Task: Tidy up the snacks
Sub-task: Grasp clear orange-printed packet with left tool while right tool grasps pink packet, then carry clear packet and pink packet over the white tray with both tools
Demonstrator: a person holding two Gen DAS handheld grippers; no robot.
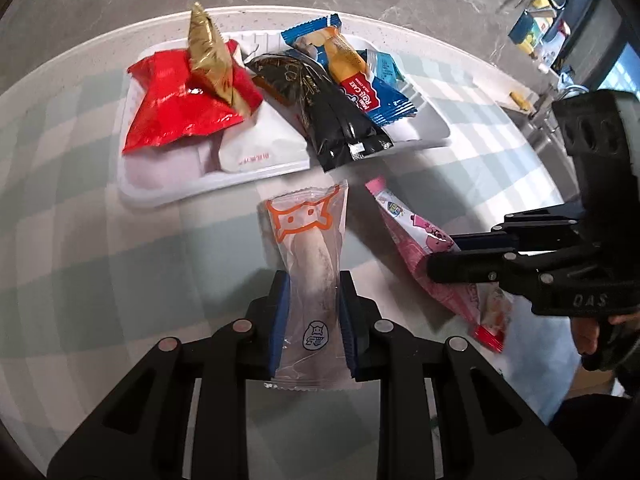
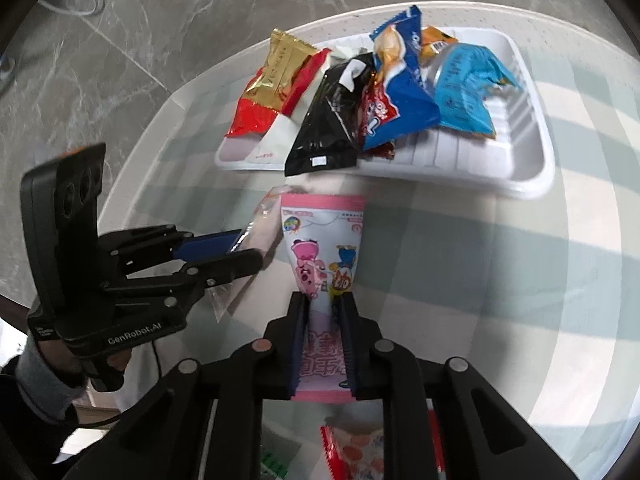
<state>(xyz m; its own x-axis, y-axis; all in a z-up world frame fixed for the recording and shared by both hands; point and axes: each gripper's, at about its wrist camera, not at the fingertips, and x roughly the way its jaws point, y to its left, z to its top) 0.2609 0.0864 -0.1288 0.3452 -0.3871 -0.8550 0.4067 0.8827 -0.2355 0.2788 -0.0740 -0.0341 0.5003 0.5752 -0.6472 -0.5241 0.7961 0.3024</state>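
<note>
While the left claw (image 1: 314, 320) pinches a clear packet (image 1: 308, 280) between its blue pads, the right claw (image 2: 326, 344) is closed on a pink pouch (image 2: 324, 256); both packets sit in front of the white tray (image 2: 532, 176) on the round desk (image 2: 480, 280) with its pale green-and-white check cover.

Writing that can be read: "ROLL CAKE" on the red panel of the blue packet (image 1: 360, 84) in the tray, "GenRobot.AI" on the body of the left claw as seen from the right wrist, and "DAS" moulded on the right claw's body in the left wrist view. The clear packet bears an orange outline cartoon face near its top and a small blue emblem lower down; a pale stick-shaped snack shows through it. The pink pouch carries cartoon figures and large pink characters too distorted to read. A white packet (image 1: 256, 148) in the tray has small red print, not legible.

In the tray I count one red packet (image 1: 176, 108), one gold packet (image 1: 210, 60) lying on it, one black packet (image 1: 336, 120), the blue roll cake packet, one light blue packet (image 2: 464, 88) and the white one; an orange wrapper (image 2: 436, 40) peeks out behind. Another red-edged packet (image 2: 352, 448) lies near the desk's edge beneath the right claw.
</note>
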